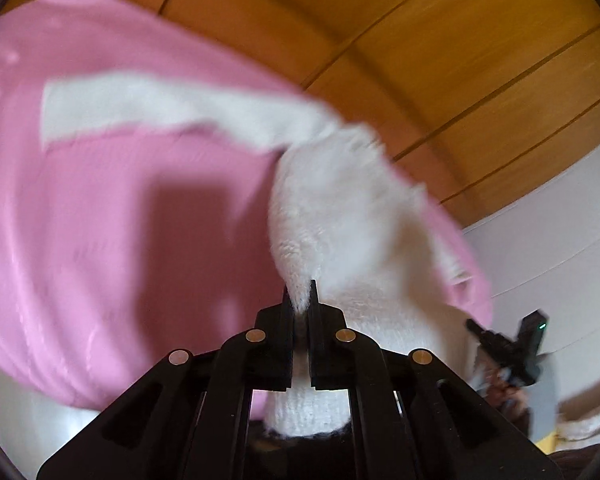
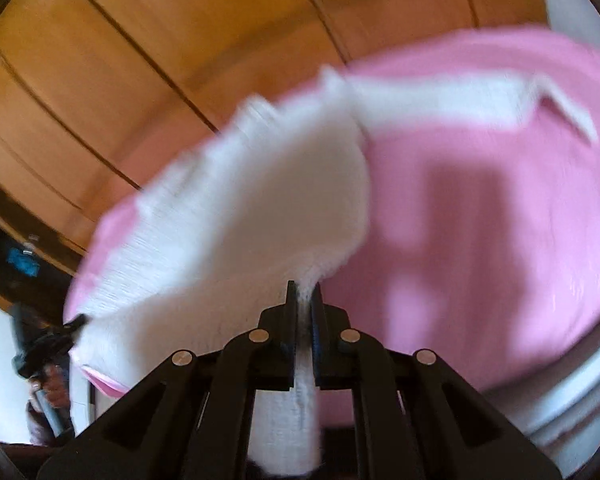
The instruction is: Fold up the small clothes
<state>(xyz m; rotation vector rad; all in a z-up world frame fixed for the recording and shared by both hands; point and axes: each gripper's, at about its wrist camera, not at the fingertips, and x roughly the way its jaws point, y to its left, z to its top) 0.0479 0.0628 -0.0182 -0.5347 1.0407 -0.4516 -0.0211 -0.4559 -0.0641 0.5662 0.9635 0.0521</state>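
The left gripper (image 1: 301,300) is clamped on a pinch of white knit, the fabric bunched between its black jaws and trailing back under the linkage. The right gripper (image 2: 303,300) is likewise nipped tight on the same white garment (image 2: 236,216), which spreads away from the jaws as a fuzzy, blurred sheet. The garment lies partly draped over a pink cloth (image 1: 100,220) that covers the work surface, with one white sleeve or strip reaching across the pink. Beyond it runs a wood-panelled wall (image 1: 420,40).

Judging by the two held points and the lifted fabric, the step in hand is carrying one edge of the garment over to make a fold. The next move likely calls for both hands travelling together, keeping the edge taut and level, then laying it squarely on the rest of the garment before letting go.
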